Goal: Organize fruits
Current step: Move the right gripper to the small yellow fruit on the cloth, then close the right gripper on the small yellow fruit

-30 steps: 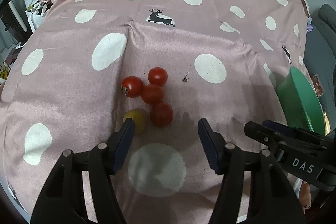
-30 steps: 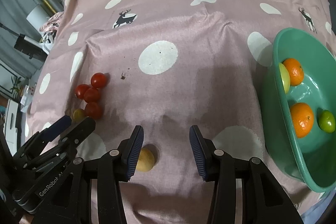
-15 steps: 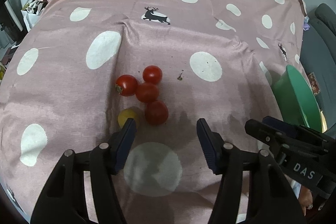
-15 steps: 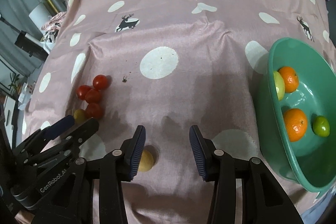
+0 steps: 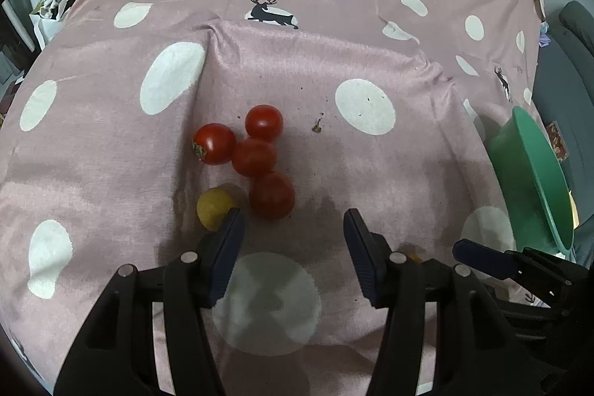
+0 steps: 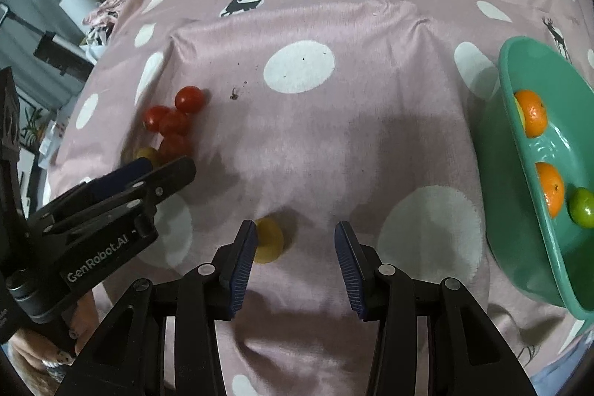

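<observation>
Below both empty, parted tongs, four tomatoes line up pointing away.

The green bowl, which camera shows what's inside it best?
The right wrist view: the green bowl faces the camera, showing two oranges and a green fruit. The left wrist view catches only its outer wall and rim, edge-on, contents hidden.

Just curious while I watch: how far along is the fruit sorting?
Partly done. The green bowl already holds two oranges and a lime. Neither the left gripper nor the right gripper holds anything. Four tomatoes and two yellow fruits remain on the cloth.
</observation>
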`<state>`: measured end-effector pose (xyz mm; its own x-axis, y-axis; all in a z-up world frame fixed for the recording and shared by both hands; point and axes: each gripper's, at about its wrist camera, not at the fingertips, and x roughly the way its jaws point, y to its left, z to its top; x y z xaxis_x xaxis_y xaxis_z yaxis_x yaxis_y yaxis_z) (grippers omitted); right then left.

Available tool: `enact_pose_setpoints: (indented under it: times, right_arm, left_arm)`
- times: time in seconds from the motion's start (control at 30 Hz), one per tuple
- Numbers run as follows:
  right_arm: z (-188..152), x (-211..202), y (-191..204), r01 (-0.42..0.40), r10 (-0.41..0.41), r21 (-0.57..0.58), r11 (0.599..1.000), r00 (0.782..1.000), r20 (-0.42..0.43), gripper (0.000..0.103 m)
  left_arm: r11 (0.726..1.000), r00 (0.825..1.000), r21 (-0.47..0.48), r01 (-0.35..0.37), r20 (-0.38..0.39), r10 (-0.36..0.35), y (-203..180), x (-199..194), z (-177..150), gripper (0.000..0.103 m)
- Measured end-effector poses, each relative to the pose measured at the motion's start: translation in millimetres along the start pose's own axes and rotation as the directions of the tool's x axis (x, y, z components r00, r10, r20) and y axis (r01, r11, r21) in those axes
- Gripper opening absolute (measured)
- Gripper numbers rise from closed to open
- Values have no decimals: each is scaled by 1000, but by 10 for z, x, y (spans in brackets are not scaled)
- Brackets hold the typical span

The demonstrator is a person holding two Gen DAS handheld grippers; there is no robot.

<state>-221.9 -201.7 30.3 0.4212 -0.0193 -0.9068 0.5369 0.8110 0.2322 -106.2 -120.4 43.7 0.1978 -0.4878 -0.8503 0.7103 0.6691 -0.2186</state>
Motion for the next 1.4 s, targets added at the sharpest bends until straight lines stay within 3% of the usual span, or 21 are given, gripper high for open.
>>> enact_pose_setpoints:
  times: [0.8,1.03,1.2,1.4]
  right_arm:
    - [-37,176,206,-78,72,-65,995,994,-82,46]
    - [-56,194,275,-45,39,-93,995,997,-69,46]
    - [-70,195,310,-9,3,-123,992,999,-47,46]
    - [-68,190,315,28,-32,-143,989,999,-28,32]
  left_arm:
    - [1000,999,0,-30,-40,30,-27,196,30,50]
    - [999,999,4,-34,-34,35,-36,199,20,50]
    - [999,998,5,-54,-29,54,-29,205,19,42]
    - [998,998,-12,-55,-26,54,6,205,26,35]
